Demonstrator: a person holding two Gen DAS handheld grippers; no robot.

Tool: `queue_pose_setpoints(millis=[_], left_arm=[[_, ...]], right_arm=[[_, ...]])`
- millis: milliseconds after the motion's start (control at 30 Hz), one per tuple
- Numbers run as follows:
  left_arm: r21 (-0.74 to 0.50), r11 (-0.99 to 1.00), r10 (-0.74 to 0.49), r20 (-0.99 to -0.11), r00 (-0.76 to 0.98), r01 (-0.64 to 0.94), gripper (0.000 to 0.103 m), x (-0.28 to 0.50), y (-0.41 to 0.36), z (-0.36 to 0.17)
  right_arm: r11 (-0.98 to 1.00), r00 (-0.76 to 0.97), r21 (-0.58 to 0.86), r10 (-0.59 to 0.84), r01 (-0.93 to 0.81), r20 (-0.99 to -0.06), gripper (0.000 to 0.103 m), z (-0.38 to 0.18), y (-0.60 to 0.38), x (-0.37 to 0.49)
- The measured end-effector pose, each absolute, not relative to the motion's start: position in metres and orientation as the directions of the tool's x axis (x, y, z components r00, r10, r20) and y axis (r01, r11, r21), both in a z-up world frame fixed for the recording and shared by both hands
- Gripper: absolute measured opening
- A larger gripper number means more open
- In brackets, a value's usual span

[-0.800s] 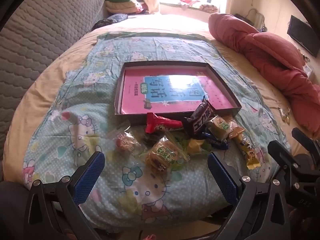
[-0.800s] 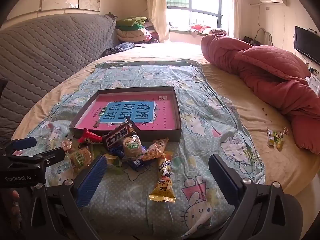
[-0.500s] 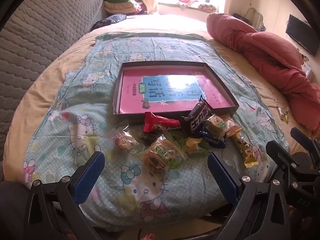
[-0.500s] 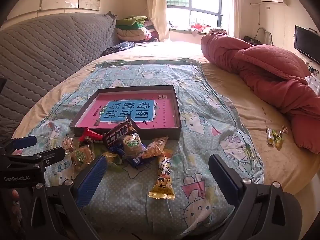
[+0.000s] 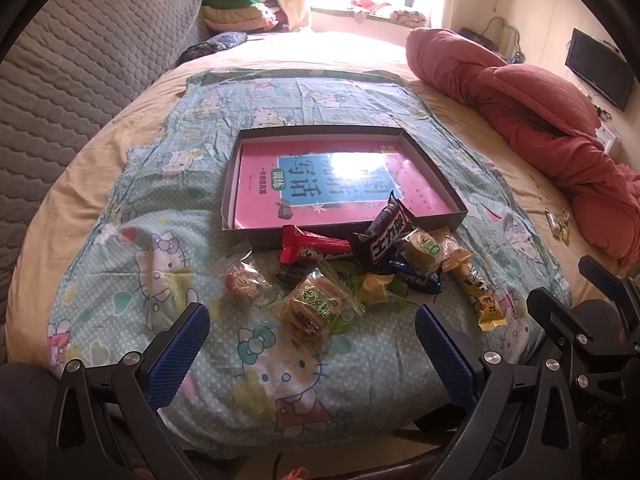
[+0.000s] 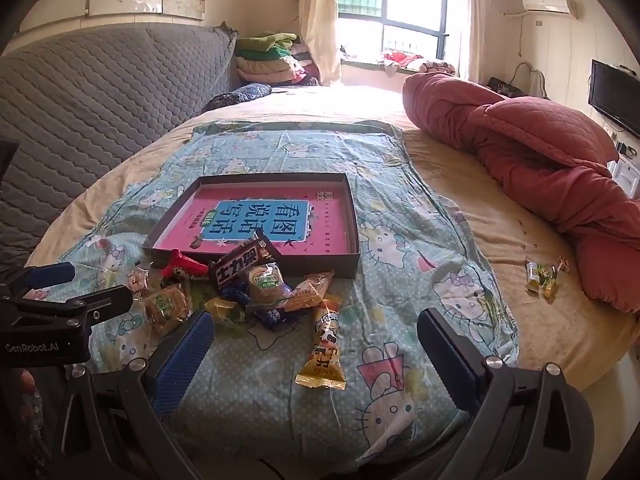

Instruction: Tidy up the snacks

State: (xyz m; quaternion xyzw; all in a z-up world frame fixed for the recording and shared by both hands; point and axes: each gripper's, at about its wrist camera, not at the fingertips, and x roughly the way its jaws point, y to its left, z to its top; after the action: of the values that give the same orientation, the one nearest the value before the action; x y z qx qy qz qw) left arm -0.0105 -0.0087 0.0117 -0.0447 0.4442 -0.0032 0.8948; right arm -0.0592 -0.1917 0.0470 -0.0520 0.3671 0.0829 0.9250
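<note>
On the bed, by a box, a heap of snacks; two more, maybe candy, apart. Both grippers' fingers spread wide, empty.

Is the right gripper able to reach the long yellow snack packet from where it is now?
Probably yes. The right gripper is open, and the yellow snack packet lies alone on the blanket just ahead of its fingers, apart from the snack pile, nothing covering it.

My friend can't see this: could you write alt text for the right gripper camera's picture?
Wrapped snacks lie heaped on a cartoon-cat blanket before a shallow dark cardboard box lined pink. The open right gripper hovers near a yellow packet.
</note>
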Motion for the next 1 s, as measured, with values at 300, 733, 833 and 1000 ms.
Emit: queue_pose_setpoints(millis=[300,733,833,1000], left_arm=[[-0.085,0.996,-0.051,-0.796,0.603,-0.028,0.102,-0.0110,-0.0084,0.0120],[-0.087,0.996,-0.053,-0.796,0.604,-0.026,0.102,-0.0121,-0.0097,0.0110],[-0.087,0.996,-0.053,-0.795,0.604,-0.026,0.102,-0.0121,-0.0095,0.0111],[-0.088,0.996,-0.054,-0.796,0.602,-0.026,0.102,-0.0122,-0.0098,0.0108]], right_arm=[[0.978,0.719,-0.044,0.121,-0.206,-0.685,0.102,0.0483,-0.1892,-0.0620],[0.976,0.714,-0.044,0.124,-0.212,-0.690,0.102,0.0468,-0.1873,-0.0609],[0.976,0.713,-0.043,0.124,-0.212,-0.690,0.102,0.0468,-0.1875,-0.0614],[0.976,0.711,-0.043,0.125,-0.213,-0.692,0.102,0.0462,-0.1875,-0.0612]])
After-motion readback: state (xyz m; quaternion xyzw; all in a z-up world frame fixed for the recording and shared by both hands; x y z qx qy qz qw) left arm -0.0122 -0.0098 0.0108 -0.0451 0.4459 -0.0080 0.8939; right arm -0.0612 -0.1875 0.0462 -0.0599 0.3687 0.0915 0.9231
